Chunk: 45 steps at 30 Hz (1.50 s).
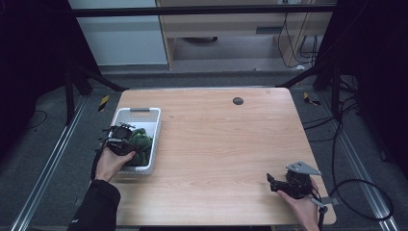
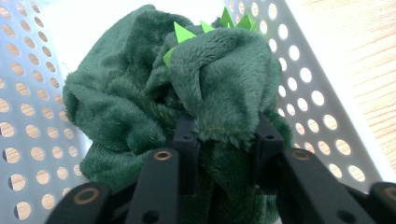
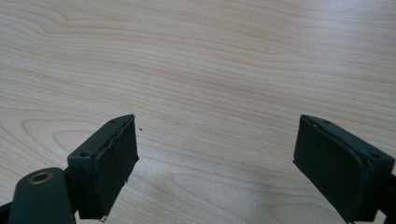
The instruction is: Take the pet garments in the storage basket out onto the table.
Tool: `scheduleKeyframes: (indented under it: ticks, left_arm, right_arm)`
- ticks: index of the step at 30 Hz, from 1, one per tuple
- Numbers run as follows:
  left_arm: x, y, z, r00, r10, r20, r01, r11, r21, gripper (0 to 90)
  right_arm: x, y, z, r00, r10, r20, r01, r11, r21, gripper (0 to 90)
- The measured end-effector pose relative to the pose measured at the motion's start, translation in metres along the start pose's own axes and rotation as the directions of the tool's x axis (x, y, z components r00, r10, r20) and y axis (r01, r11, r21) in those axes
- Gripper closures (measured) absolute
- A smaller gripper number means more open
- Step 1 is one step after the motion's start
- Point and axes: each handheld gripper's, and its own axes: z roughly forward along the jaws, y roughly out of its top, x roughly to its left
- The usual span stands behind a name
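Note:
A dark green plush cloth (image 2: 154, 93) with small bright green spikes lies bunched in a white perforated basket (image 1: 130, 114) at the table's left. My left gripper (image 1: 120, 140) reaches down into the basket, and in the left gripper view its jaws (image 2: 226, 133) are shut on a fold of the green plush cloth (image 1: 140, 144). Near the table's front right corner my right gripper (image 1: 273, 182) rests low over the bare wood, held by a hand. In the right gripper view it (image 3: 215, 163) stands wide open with nothing between the pads.
The wooden table (image 1: 221, 144) has a small dark round cap (image 1: 237, 100) near its far edge. Black frame legs and loose cables stand on the floor beyond the table's left and right sides.

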Motion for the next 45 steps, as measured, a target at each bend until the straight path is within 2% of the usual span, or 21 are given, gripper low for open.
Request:
scheduleKeyframes:
  ticks: [3, 10, 27, 30, 45]
  left_arm:
    - [0.000, -0.001, -0.002, 0.9999, 0.009, -0.004, -0.010, 0.9999, -0.004, 73.7]
    - [0.004, -0.002, -0.014, 1.0000, 0.004, -0.001, -0.004, 0.9995, -0.032, 77.0]
    - [0.006, 0.002, -0.058, 0.9995, 0.030, -0.006, -0.030, 0.9921, -0.122, 78.6]
    - [0.005, 0.002, -0.065, 0.9994, 0.034, -0.004, -0.034, 0.9897, -0.139, 78.7]
    - [-0.006, 0.006, -0.115, 0.9937, 0.111, -0.020, -0.112, 0.9713, -0.210, 79.1]
  right_arm:
    - [0.000, 0.000, 0.000, 1.0000, -0.003, 0.002, 0.003, 1.000, 0.003, 13.4]
    - [0.001, 0.000, 0.001, 1.0000, -0.005, 0.000, 0.005, 1.000, 0.006, 13.4]
    - [0.000, 0.000, 0.000, 1.0000, -0.002, 0.001, 0.002, 1.000, 0.003, 12.9]
    - [0.000, 0.000, 0.000, 1.0000, -0.003, 0.001, 0.003, 1.000, 0.003, 12.9]
    - [0.000, 0.001, -0.001, 1.0000, -0.004, 0.004, 0.004, 1.000, -0.004, 12.9]
